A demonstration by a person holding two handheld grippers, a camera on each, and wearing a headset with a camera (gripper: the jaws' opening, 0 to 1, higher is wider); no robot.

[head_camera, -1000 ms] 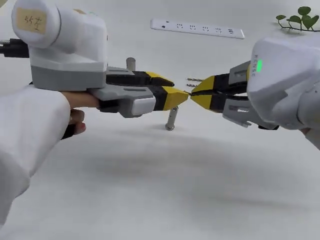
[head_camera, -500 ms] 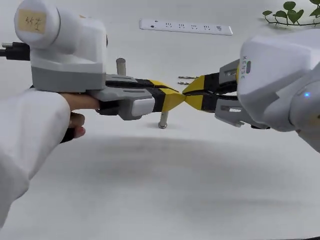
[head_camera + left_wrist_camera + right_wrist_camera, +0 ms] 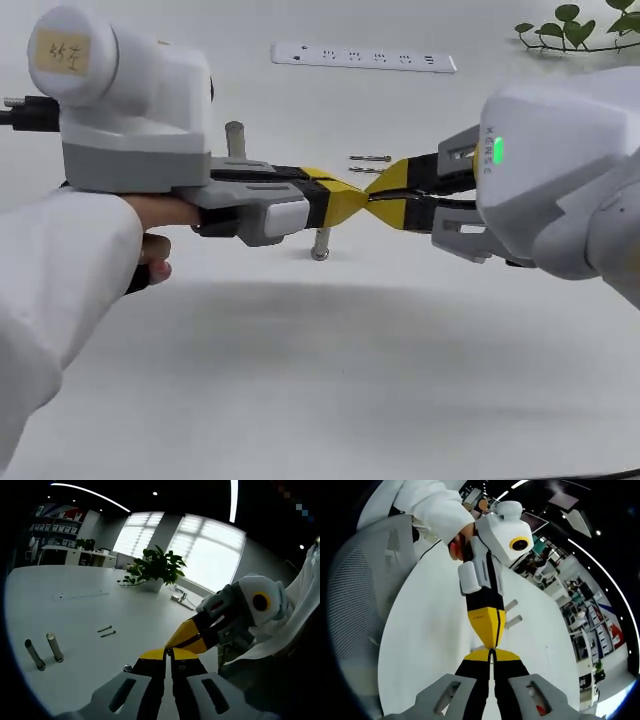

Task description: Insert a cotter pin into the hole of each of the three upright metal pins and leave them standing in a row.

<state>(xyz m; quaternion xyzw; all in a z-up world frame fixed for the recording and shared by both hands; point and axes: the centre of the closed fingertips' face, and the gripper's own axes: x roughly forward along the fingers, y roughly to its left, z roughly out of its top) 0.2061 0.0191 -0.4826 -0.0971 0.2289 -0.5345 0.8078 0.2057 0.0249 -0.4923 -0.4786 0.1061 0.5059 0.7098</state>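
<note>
Metal pin [image 3: 320,243] closest in: upright on the white bench [image 3: 300,380], just under the spot where the two grippers meet, upper part hidden behind them. Left gripper view shows its round top [image 3: 128,668] just beside the left jaw; can't tell if it touches.

Left gripper [image 3: 360,203] points in level from the left and right gripper [image 3: 374,200] from the right. Yellow tips are nose to nose, touching or as good as. Both are held above the bench, not on it.

Left jaws: pressed together, only a thin dark seam between them in the left gripper view. Right jaws: same, closed to a hairline seam in the right gripper view. Can't tell if something thin is pinched at the tips, too small to see.

Further back: two cotter pins [image 3: 370,158] [image 3: 367,170] lie flat on the bench, side by side, roughly parallel, loose, apart from the grippers. Two more metal pins [image 3: 35,655] [image 3: 54,647] stand just beside each other off to the left, well apart from the near one. Head view shows one top [image 3: 235,135] above the left gripper's body.

Far edge: white power strip [image 3: 363,57], then a leafy plant [image 3: 575,25].
</note>
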